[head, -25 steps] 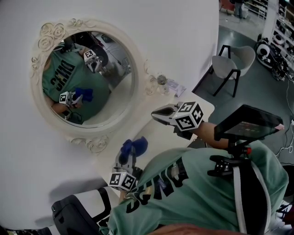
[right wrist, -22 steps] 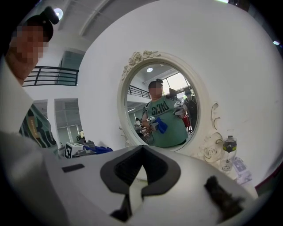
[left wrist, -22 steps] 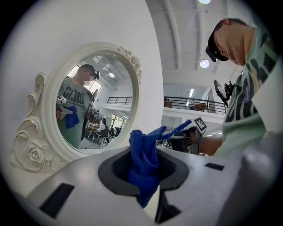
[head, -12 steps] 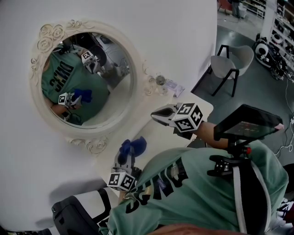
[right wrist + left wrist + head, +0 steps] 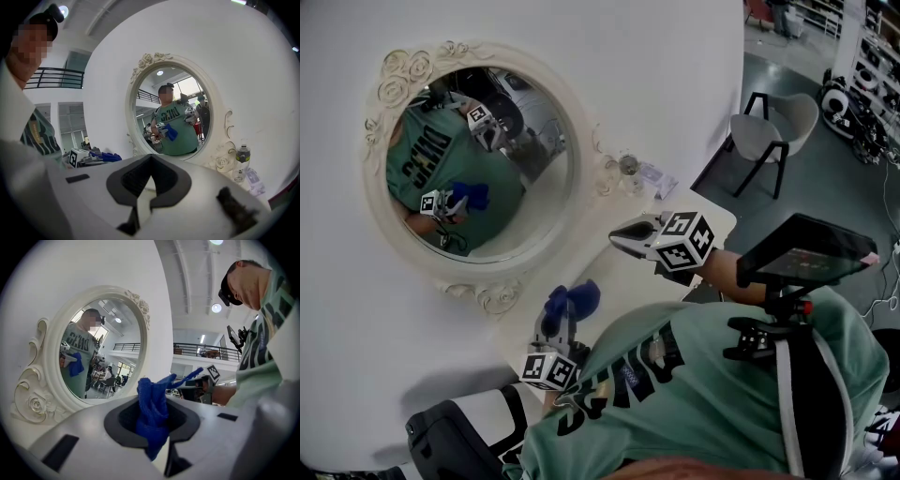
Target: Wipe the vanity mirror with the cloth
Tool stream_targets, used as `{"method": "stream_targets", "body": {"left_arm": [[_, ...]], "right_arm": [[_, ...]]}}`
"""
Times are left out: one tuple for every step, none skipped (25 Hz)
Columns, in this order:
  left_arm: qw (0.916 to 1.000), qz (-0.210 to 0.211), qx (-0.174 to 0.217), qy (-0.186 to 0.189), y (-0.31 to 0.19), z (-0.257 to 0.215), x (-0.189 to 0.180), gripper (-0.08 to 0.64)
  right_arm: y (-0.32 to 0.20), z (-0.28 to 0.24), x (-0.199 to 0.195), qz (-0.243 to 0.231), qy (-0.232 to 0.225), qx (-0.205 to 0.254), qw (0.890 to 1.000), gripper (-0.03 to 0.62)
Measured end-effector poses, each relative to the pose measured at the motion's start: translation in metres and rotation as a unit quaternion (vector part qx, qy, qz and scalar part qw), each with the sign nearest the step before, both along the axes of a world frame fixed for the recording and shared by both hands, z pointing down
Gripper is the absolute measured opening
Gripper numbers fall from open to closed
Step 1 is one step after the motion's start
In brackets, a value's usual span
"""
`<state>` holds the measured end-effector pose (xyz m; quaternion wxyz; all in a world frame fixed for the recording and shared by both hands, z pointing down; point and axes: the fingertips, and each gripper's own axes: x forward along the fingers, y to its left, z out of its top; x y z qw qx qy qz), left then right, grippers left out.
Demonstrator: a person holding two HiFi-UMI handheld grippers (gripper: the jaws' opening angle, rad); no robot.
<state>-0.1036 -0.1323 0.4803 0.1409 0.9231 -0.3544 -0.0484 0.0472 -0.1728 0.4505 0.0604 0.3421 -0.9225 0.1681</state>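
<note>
The round vanity mirror point(image 5: 516, 202) in its ornate white frame point(image 5: 401, 67) hangs on the white wall at the left. My left gripper point(image 5: 560, 323) sits below it, over the white vanity top point(image 5: 623, 277), shut on a bunched blue cloth point(image 5: 573, 301), a short way from the glass. The left gripper view shows the cloth point(image 5: 152, 411) pinched between the jaws, with the mirror point(image 5: 101, 348) ahead on the left. My right gripper point(image 5: 626, 235) hovers to the right of the mirror, shut and holding nothing. From the right gripper view the mirror point(image 5: 171, 112) lies straight ahead.
A small bottle point(image 5: 628, 165) and a packet point(image 5: 657, 176) stand on the vanity top by the frame's right side. A grey chair point(image 5: 773, 127) is on the floor at the right. A dark chair point(image 5: 450, 436) is at the bottom left. A device on a chest mount point(image 5: 806, 248) juts out.
</note>
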Motion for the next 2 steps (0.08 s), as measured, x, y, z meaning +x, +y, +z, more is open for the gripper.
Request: {"method": "stream_targets", "body": {"left_arm": [[1.0000,0.000,-0.001,0.000,-0.0006,0.0008,-0.0002,0.078],[1.0000,0.000,-0.001,0.001,-0.0012,0.0017,-0.0006,0.078]], "right_arm": [[-0.0005,0.0007,-0.0004,0.000,0.000,-0.001,1.000,0.003],[-0.0010,0.0013,-0.0008,-0.001,0.001,-0.001,1.000,0.003]]}}
